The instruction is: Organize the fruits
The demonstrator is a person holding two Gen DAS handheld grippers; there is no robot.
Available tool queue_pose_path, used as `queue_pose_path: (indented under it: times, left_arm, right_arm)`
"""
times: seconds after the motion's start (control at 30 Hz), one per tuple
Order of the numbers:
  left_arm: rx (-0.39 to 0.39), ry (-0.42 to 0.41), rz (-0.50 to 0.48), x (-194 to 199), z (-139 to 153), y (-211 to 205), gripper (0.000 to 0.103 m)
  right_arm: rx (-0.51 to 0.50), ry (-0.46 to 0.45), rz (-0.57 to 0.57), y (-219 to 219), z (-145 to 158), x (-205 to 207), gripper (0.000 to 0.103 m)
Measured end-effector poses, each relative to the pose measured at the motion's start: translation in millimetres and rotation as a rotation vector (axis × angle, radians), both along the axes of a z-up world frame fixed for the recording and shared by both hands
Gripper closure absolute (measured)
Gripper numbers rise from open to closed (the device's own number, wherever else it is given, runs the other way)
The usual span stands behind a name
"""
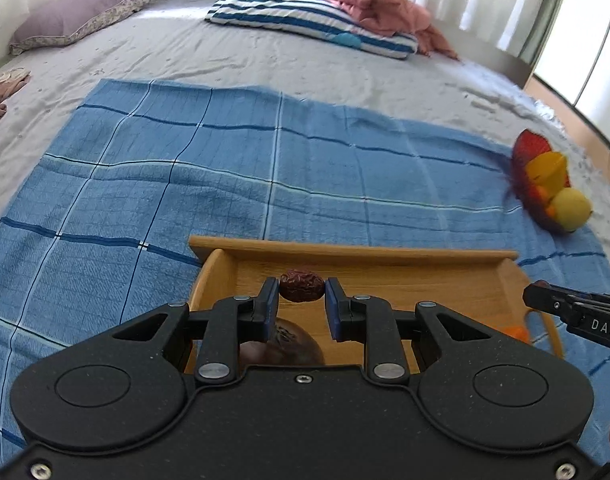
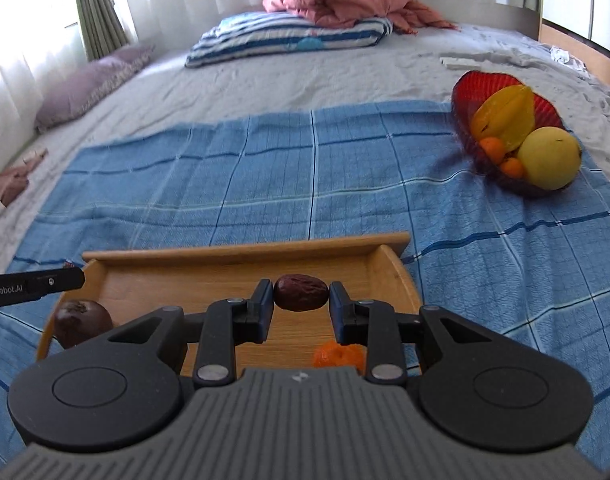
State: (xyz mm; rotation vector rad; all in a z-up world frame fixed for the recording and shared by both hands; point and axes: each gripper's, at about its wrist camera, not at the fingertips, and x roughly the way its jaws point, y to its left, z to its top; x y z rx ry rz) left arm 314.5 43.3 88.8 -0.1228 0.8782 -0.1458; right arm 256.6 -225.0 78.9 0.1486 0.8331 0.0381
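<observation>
Bed and blue cloth [image 2: 265, 168] carry a wooden tray [image 2: 245, 254] — each gripper, left [image 1: 302, 288] and right [image 2: 301, 293], grasps a red date [image 1: 301, 285], likely sorting them onto it.

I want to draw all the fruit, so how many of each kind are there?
Red dates: 2
Passion fruit: 1
Small orange citrus: 3
Starfruit: 1
Big yellow round fruit: 1
Total: 8

Right hand-held gripper [image 2: 301, 300] pinches a red date [image 2: 301, 293] above wooden tray [image 2: 245, 252]
</observation>
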Motion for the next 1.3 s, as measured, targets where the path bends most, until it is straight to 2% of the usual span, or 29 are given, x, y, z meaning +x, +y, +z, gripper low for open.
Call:
queue_pose_path:
  times: [0.47, 0.87, 1.3]
  left_arm:
    - [0.067, 0.057, 0.003, 21, -33, -11, 0.08]
    - [0.087, 0.062, 0.014, 27, -41, -6, 0.08]
    - [0.102, 0.068, 0.026, 32, -49, -5, 0.079]
  right_arm:
    - [-0.072, 0.098, -0.035, 1, -41, 28, 0.069]
    - [-0.1, 0.127, -0.051, -1, -56, 34, 0.069]
    - [-0.09, 0.123, -0.051, -3, -57, 34, 0.069]
